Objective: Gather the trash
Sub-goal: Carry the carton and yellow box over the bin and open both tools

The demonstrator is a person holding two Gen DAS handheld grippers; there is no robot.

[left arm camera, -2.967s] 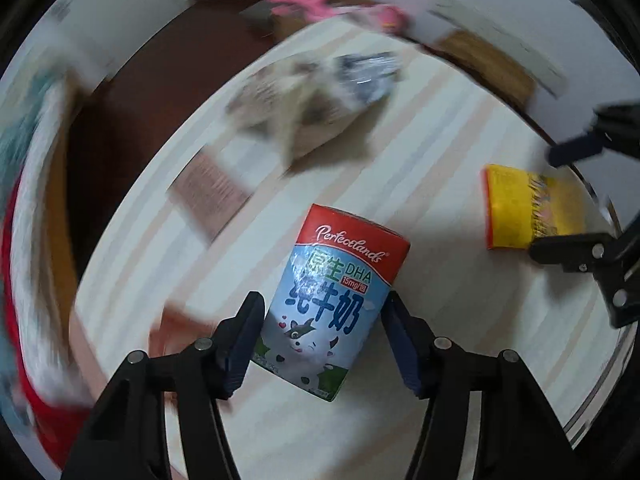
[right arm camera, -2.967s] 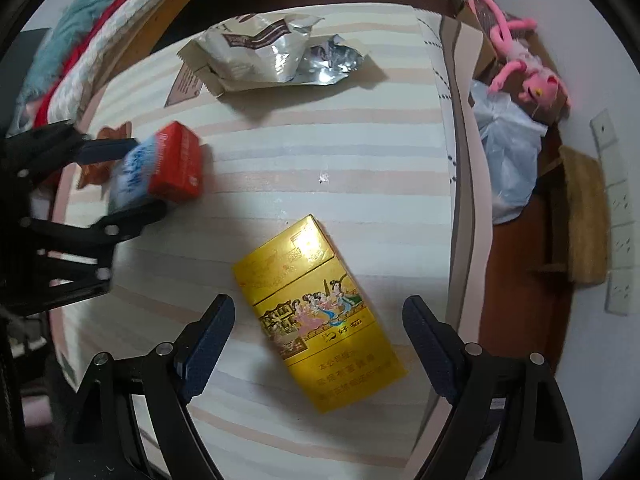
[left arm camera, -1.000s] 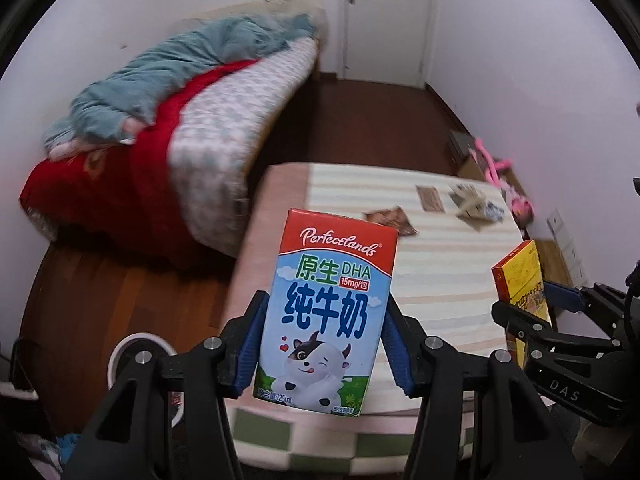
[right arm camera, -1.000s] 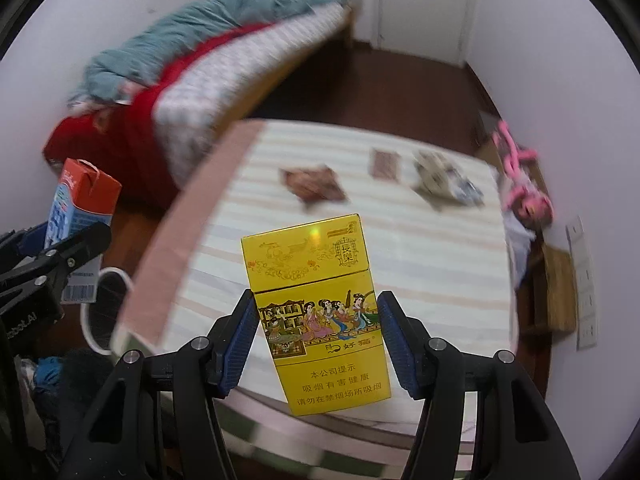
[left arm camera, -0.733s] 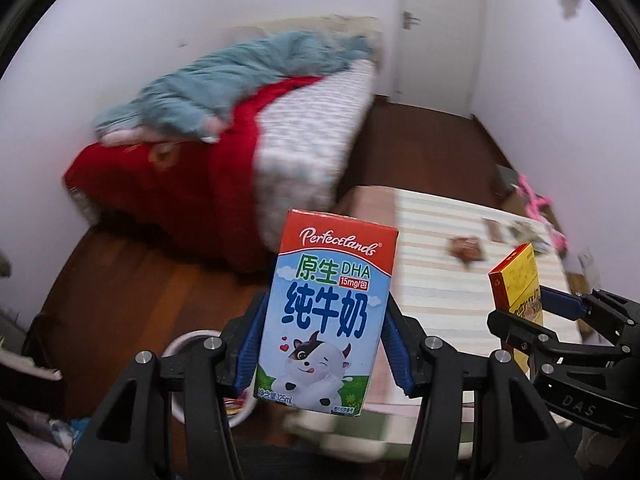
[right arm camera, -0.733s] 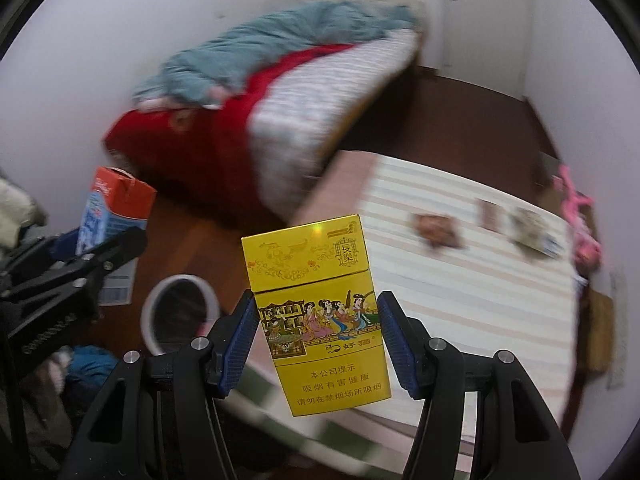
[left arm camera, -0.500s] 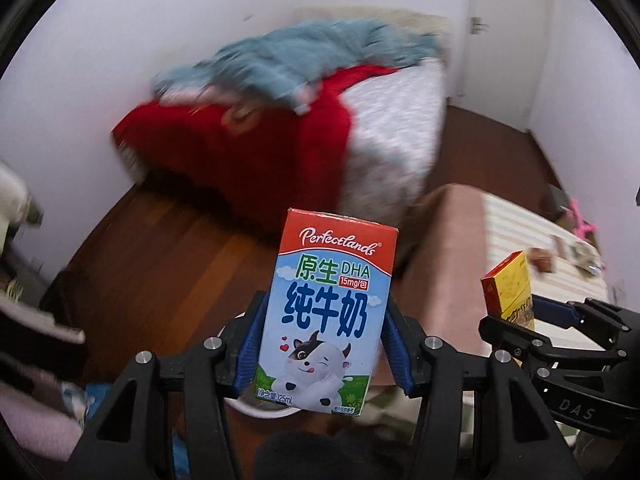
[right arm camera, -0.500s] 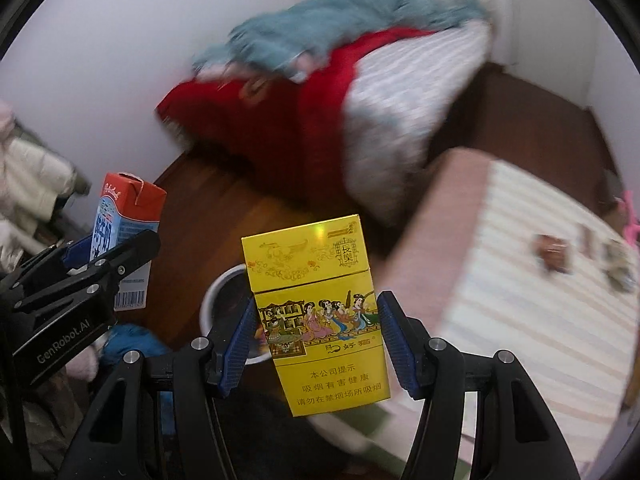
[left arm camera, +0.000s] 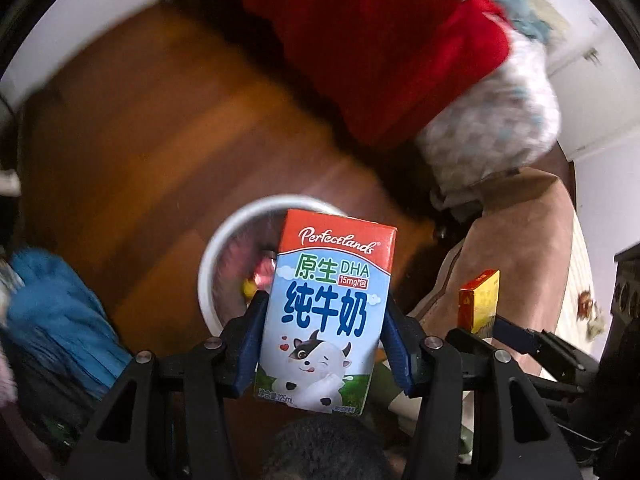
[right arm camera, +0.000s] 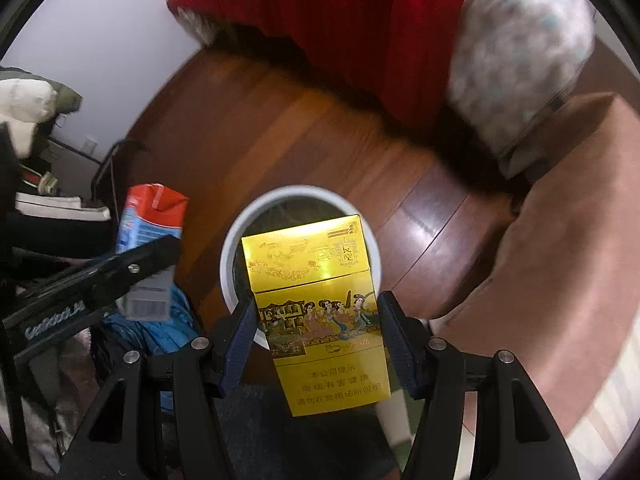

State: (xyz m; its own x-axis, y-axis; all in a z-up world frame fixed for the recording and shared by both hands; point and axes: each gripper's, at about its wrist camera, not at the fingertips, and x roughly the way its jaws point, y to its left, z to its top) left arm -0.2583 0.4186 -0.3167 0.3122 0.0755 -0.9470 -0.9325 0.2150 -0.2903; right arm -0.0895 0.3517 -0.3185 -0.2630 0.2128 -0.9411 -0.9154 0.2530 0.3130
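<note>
A small milk carton [left arm camera: 326,308], likely light and easily dented, is clamped by its flat sides in the left gripper [left arm camera: 324,344]. A stiff yellow cigarette pack [right arm camera: 318,316] sits pinched in the right gripper [right arm camera: 316,336]. Both hang above a white trash bin [right arm camera: 236,232] on the wooden floor [right arm camera: 256,128].

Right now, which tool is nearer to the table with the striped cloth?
Right. The right tool, holding the yellow pack, is beside the table edge; the left tool, holding the milk carton, is beyond it, farther away.
</note>
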